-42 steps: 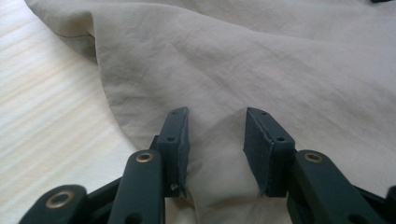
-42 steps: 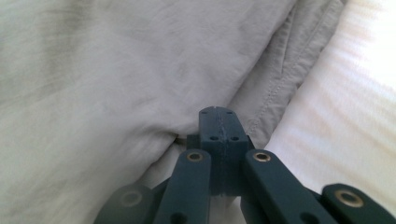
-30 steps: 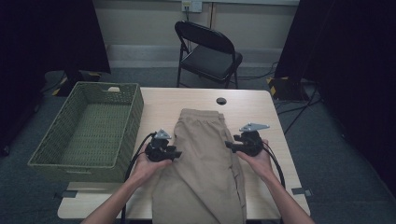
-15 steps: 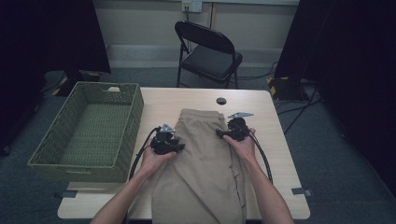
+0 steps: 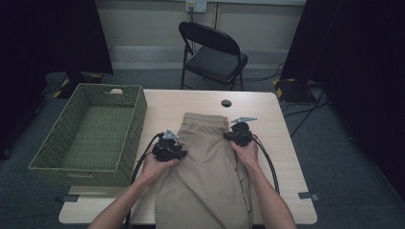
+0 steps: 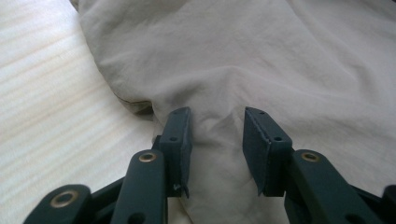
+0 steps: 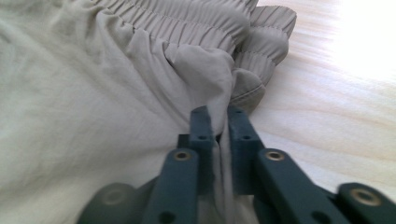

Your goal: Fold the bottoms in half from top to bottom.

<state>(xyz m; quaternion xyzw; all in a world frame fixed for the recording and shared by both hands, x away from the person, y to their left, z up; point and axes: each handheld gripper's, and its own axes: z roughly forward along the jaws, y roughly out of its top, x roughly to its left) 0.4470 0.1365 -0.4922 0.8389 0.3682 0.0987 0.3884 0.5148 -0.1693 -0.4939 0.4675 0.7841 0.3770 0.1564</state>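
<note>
1. Right gripper [image 7: 218, 114] has just been closing, and its two black jaws now pinch a fold of the khaki trousers [image 5: 210, 167] near the gathered elastic waistband [image 7: 187, 18].
2. Left gripper [image 6: 217, 135] has its jaws partly apart with a raised ridge of the same cloth between them; they have narrowed a little, and from its own view I cannot tell whether the pads actually press on the fabric.
3. From above, the left gripper [image 5: 168, 149] sits at the trousers' left edge and the right gripper [image 5: 238, 136] at their right edge, roughly level with each other, a hand behind each and a black cable trailing back from both.
4. Spread lengthwise down the middle of the wooden table [image 5: 282, 138], the trousers have their waistband at the far end and their legs running toward the person.
5. Left of them stands a green wicker basket [image 5: 133, 114], its near corner overhanging the table's left edge.
6. Beyond the table is a black folding chair [image 5: 215, 52].
</note>
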